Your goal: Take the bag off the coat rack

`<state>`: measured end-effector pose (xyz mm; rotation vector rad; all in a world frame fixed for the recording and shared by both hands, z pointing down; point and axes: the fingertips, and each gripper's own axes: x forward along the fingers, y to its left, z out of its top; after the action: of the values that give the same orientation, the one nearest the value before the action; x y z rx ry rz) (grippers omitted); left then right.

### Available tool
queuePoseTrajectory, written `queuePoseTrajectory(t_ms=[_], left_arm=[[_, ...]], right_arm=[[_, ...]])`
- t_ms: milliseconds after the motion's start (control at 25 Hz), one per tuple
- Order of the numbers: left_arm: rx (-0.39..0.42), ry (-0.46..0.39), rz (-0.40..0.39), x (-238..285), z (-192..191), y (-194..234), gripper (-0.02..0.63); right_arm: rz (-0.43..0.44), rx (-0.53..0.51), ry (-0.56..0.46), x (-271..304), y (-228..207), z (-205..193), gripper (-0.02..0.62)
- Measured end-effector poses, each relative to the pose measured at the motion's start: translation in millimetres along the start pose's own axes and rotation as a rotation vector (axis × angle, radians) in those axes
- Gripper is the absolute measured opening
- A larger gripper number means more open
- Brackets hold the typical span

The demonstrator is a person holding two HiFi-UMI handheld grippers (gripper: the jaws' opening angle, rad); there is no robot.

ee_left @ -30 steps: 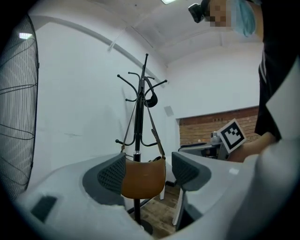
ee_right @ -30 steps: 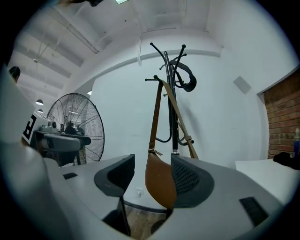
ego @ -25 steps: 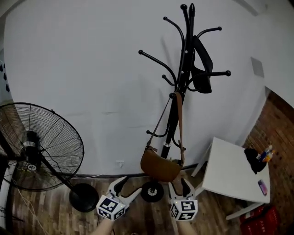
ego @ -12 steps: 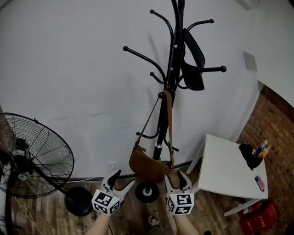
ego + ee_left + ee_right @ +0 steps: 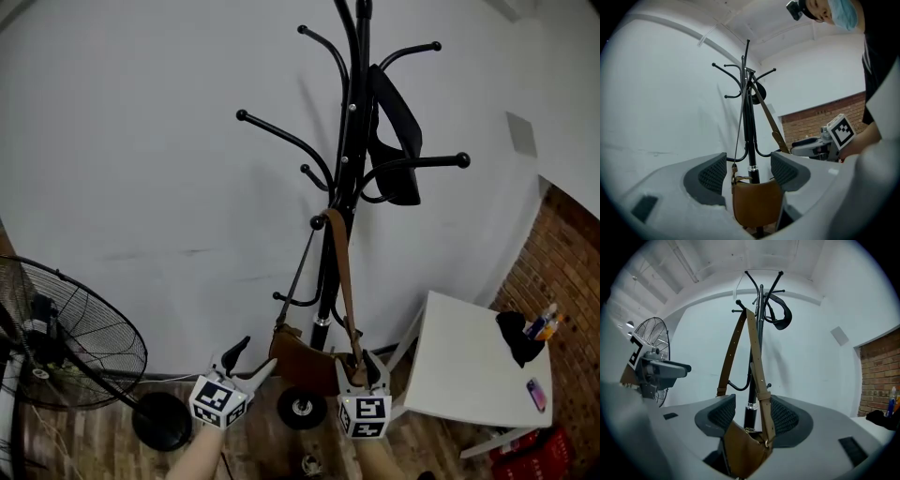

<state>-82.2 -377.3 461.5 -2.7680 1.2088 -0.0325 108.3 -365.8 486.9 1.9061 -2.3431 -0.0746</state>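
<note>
The left gripper [image 5: 251, 361] and the right gripper [image 5: 359, 367] have pale grey shells, each with a white cube [image 5: 217, 401] of black square markers at its six o'clock (head view). Their pads [image 5: 712, 174] are dark grey and ribbed; the person wears a black top [image 5: 881, 40].

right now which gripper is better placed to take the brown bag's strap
Right, probably: the right gripper is open with the bag strap running up between its jaws. The left gripper, also open, frames the bag body and the coat rack pole.
</note>
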Motion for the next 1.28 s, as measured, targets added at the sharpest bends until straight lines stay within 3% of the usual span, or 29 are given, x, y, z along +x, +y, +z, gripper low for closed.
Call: queuePoseTrajectory(t_ms=[520, 960, 1280], left_arm=[[0.022, -0.002, -0.007, 71, 5, 19, 0.29], [0.074, 0.02, 0.007, 104, 13, 38, 0.29], [0.096, 0.043, -0.022, 128, 9, 36, 0.267]], right_arm=[[0.019, -0.046, -0.047, 29, -16, 16, 0.215], [0.084, -0.064, -0.058, 44, 2, 24, 0.218], [0.047, -0.083, -0.057, 51, -10, 22, 0.126]])
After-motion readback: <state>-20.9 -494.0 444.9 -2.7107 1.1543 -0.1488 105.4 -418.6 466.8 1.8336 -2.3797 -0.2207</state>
